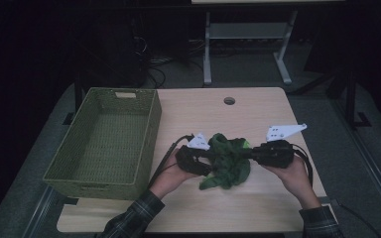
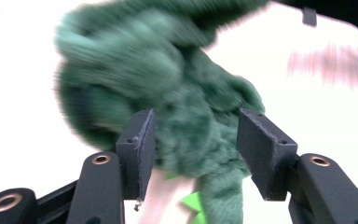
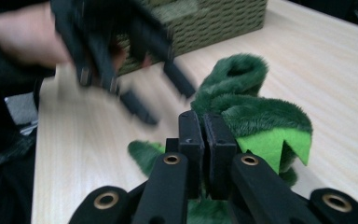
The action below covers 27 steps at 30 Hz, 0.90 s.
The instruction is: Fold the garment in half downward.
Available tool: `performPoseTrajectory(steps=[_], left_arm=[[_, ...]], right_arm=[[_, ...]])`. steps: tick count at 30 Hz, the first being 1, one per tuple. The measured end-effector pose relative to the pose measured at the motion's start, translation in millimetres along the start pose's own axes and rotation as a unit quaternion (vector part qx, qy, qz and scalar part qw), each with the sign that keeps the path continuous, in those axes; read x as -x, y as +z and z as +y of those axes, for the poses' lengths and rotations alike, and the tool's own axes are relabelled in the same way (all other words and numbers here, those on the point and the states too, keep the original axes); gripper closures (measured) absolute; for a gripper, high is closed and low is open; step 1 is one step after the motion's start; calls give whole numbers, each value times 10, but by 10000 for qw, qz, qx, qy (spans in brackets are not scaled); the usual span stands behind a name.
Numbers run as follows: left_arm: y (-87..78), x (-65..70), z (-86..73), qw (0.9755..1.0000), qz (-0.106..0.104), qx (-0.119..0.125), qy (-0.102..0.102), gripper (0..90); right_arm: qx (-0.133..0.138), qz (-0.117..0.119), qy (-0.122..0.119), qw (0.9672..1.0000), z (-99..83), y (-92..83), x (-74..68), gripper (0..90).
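Plush toy [image 1: 228, 159] is hanging near the tabletop's front edge from the clamped right gripper [image 3: 204, 135] alone, risking slipping, the left gripper [image 2: 193, 140] gaping half-wide.

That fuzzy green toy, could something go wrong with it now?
Maybe. The right gripper is shut on just a thin fold of the green plush toy, so it could slip out. The left gripper stands open with fur between its pads, so the fur could snag. The basket sits well off to the side, so a dropped toy would land on the table.
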State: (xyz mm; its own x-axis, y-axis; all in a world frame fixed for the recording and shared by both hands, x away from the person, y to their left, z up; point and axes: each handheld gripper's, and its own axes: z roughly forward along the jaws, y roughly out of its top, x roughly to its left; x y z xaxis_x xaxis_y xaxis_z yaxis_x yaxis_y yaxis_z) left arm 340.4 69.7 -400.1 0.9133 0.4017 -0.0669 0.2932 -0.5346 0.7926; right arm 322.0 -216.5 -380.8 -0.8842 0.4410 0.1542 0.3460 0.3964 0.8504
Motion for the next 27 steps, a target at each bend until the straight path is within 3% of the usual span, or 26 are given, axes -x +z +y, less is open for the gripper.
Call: performPoseTrajectory(steps=[4, 8, 13, 15, 18, 21, 27], left_arm=[[-75, -142, 109, 9995, 217, 191, -105, 462], [-34, -242, 270, 9990, 195, 373, -153, 428], [106, -282, 387, 9995, 211, 227, -19, 423], [170, -281, 375, 9997, 125, 170, -75, 488], [182, -238, 334, 10000, 4, 85, 18, 686], [141, -169, 262, 9998, -39, 69, 156, 828], [122, -14, 14, 9993, -357, 37, 55, 847]], right_arm=[[-112, 77, -30, 9999, -77, 38, -69, 872], [-192, 168, 31, 9997, -150, 60, -104, 872], [-179, 235, 11, 9996, -155, 51, -148, 872], [-164, 290, -32, 9994, -144, 46, -171, 872], [-185, 315, -61, 9993, -151, 47, -217, 872], [-256, 355, -16, 9990, -185, 62, -247, 871], [-523, 404, 50, 9978, -322, 125, -304, 869]])
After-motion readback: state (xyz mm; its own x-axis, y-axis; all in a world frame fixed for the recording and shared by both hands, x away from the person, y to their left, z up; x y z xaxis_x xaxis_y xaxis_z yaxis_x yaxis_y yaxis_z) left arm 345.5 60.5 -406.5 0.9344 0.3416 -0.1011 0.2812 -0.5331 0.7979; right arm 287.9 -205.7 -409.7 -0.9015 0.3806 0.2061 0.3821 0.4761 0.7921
